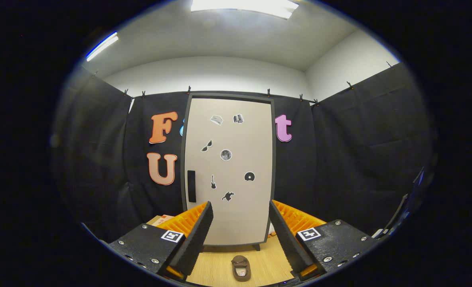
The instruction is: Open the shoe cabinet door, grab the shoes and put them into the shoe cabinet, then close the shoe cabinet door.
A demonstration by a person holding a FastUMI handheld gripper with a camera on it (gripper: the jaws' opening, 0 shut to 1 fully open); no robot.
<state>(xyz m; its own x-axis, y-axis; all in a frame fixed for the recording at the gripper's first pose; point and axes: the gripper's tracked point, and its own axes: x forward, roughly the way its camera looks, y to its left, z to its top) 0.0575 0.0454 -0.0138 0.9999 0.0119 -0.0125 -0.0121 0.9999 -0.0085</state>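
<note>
The shoe cabinet [230, 131] stands upright beyond my fingers, a tall beige door in a dark frame, closed. A black handle [191, 186] runs vertically along the door's left side, and several small stickers dot the door. A small brown shoe [241, 268] lies on the wooden table between my fingers and in front of the cabinet, its opening toward me. My gripper [239, 217] is open, with nothing between the fingers, held back from both the shoe and the cabinet.
The wooden table [216, 267] runs from under my fingers to the cabinet's foot. A cardboard box [162, 219] sits on the table left of the cabinet. Black cloth walls close in the booth on the left, back and right.
</note>
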